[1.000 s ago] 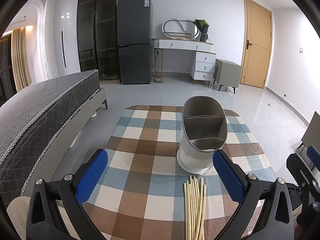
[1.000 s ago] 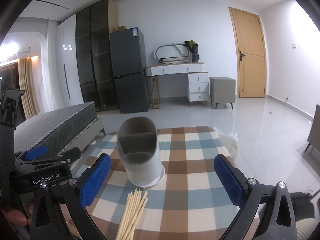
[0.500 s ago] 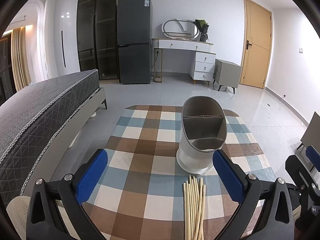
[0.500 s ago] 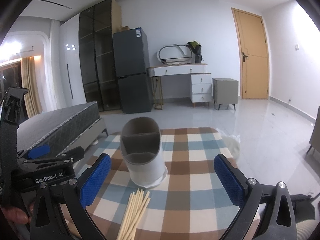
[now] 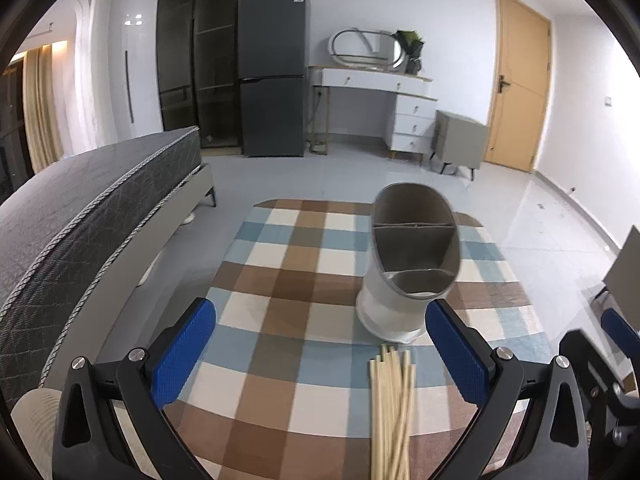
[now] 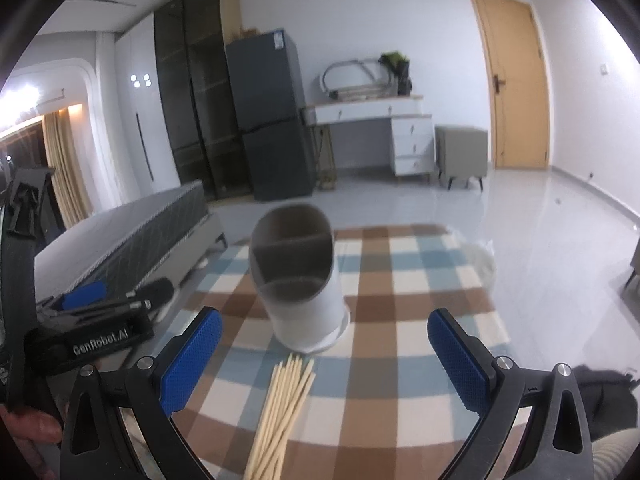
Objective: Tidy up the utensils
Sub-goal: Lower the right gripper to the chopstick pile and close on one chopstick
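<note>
A white utensil holder with a grey divided insert stands upright on a checked tablecloth; it also shows in the right wrist view. A bundle of pale wooden chopsticks lies flat just in front of it, also in the right wrist view. My left gripper is open and empty, held above the near part of the table. My right gripper is open and empty, above the chopsticks. The left gripper's body shows at the left of the right wrist view.
A grey mattress bed runs along the left of the table. A dark fridge, a white dresser, a grey nightstand and a wooden door stand at the far wall.
The right wrist view has tilted and shifted, so the holder and chopsticks sit nearer its middle. The left gripper has hardly moved. Both grippers stay open.
</note>
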### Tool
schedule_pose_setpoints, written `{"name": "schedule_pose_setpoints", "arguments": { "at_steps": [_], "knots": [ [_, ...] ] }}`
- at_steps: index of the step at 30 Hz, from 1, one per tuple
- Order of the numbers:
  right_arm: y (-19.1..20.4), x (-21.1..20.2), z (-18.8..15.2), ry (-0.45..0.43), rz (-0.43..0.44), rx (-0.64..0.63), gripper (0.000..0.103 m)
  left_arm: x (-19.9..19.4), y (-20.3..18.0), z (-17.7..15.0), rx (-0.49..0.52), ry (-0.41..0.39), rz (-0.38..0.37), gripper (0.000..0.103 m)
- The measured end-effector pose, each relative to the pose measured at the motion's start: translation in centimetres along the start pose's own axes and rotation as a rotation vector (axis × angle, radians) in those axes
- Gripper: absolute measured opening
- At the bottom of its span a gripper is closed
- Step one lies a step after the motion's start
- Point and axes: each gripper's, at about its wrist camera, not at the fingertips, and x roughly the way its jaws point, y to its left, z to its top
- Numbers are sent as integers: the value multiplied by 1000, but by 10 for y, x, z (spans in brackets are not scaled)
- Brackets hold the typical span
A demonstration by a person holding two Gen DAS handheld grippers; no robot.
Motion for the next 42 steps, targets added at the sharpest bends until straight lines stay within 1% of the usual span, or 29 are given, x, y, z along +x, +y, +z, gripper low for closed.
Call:
{"name": "schedule_pose_setpoints", "arguments": {
  "at_steps": [5,8,9,10,11,12,13,14,15,16,19,21,22,25,26,27,28,31,33,35,36,38,40,41,42],
  "knots": [
    [1,29,-5,117,46,21,103,24,14,-1,-39,84,17,102],
    [1,48,-8,195,43,34,102,42,25,-3,-70,151,35,102],
    [0,61,-11,244,45,40,96,46,28,-4,-78,170,34,102],
    [-1,70,-14,279,49,47,93,54,32,-5,-93,199,40,102],
    [-2,81,-17,327,51,55,89,57,34,-5,-99,212,45,102],
    [-3,92,-21,374,52,64,83,64,38,-6,-113,234,50,102],
    [-5,98,-24,404,51,70,81,68,40,-6,-125,252,55,102],
    [-5,111,-30,455,46,71,76,70,41,-6,-132,267,60,102],
    [-5,120,-35,491,45,67,69,75,43,-7,-140,285,66,102],
    [-4,127,-39,516,39,60,66,80,45,-8,-151,311,71,102],
    [-3,146,-48,580,18,41,63,91,50,-10,-179,370,79,102],
    [-4,160,-54,634,14,46,56,96,53,-11,-196,399,77,102],
    [-4,167,-58,659,5,46,56,98,55,-11,-209,412,82,102],
    [-6,181,-64,708,-9,56,49,101,60,-10,-236,428,90,102],
    [-6,184,-65,723,-15,55,46,103,61,-10,-240,431,88,102],
    [-6,186,-65,734,-18,54,45,103,62,-10,-242,437,90,102],
    [-5,188,-63,726,-25,41,44,105,62,-10,-243,444,92,102],
    [-1,194,-60,743,-48,-7,40,111,64,-11,-254,462,90,102],
    [2,196,-57,754,-44,-26,33,114,65,-12,-256,473,92,102],
    [7,197,-56,756,-51,-66,30,117,66,-12,-260,480,93,102],
    [11,196,-58,754,-53,-92,27,117,67,-12,-260,483,94,102],
    [19,196,-57,752,-60,-136,23,119,67,-12,-257,486,98,102],
    [23,195,-58,756,-49,-132,22,119,67,-12,-255,486,100,102],
    [23,196,-61,772,-33,-117,20,120,67,-12,-252,486,104,102],
    [25,196,-64,773,-35,-115,19,120,67,-13,-248,486,107,102]
  ]
}}
